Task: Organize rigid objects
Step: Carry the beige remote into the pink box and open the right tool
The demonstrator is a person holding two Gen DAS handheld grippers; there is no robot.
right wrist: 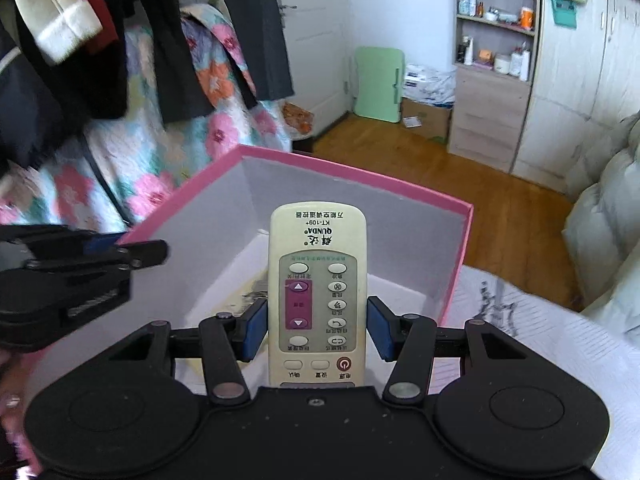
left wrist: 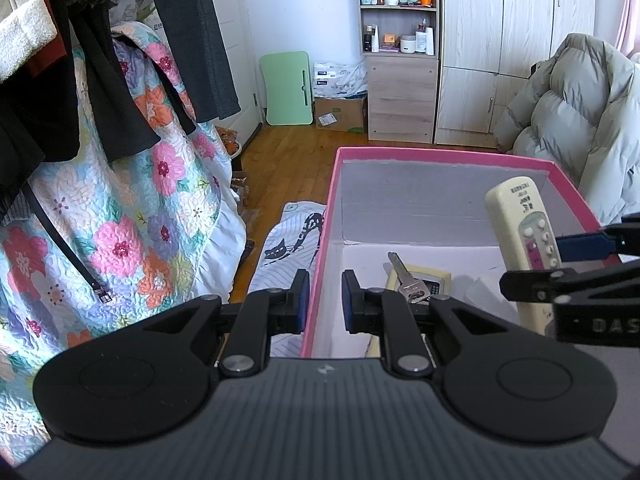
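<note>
My right gripper [right wrist: 317,326] is shut on a cream remote control [right wrist: 318,296] and holds it over the open pink box [right wrist: 352,178]. In the left wrist view the remote [left wrist: 524,236] stands tilted inside the box [left wrist: 440,156], with the right gripper [left wrist: 560,260] clamped on it. My left gripper [left wrist: 325,300] straddles the box's left wall, one finger inside and one outside; I cannot tell whether it clamps the wall. A silver key [left wrist: 406,278] lies on a small cream device [left wrist: 426,280] on the box floor.
The box rests on a patterned white sheet [left wrist: 288,240]. A flowered quilt [left wrist: 132,208] and hanging dark clothes [left wrist: 100,80] are at the left. A puffy grey coat [left wrist: 580,120] is at the right. A wooden floor, shelf unit [left wrist: 400,40] and wardrobe lie beyond.
</note>
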